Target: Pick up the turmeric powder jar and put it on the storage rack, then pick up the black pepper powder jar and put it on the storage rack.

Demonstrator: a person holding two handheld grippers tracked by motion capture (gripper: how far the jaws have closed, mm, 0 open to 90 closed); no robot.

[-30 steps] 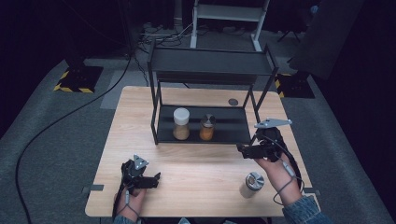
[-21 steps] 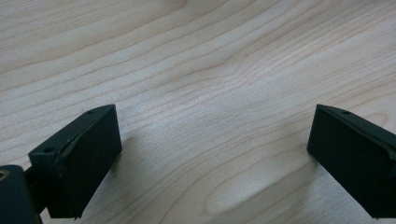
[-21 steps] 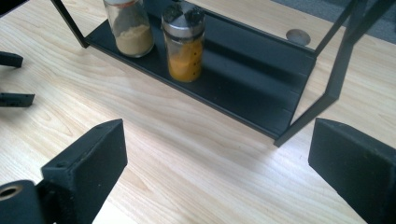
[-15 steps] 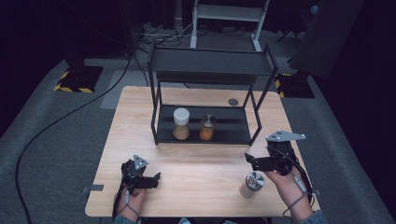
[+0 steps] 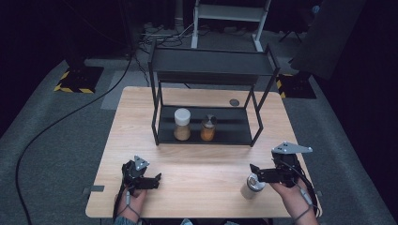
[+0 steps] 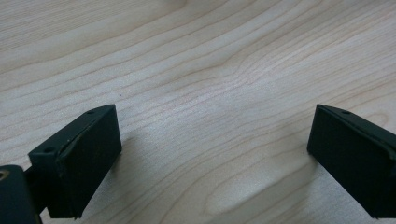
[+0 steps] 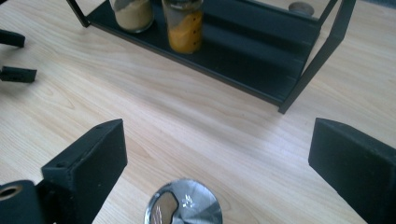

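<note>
Right gripper (image 5: 256, 169) sat near the table's (image 5: 206, 187) front right corner, jaws spread wide after opening a bit more, pads not touching anything. Shaker jar (image 5: 252, 186) with shiny metal lid stood upright near the front edge, right of centre, just below and between the jaws in the right gripper view (image 7: 184, 205); looked just beside the jaw tips from above, contact not evident. Left gripper (image 5: 157, 180) rested near the front left corner, jaws apart, bare wood between them (image 6: 210, 154). Black rack (image 5: 206, 136) stood at the back centre of the table; white-lidded jar (image 5: 182, 124) and orange-filled jar (image 5: 208, 128) side by side on its lower shelf.
</note>
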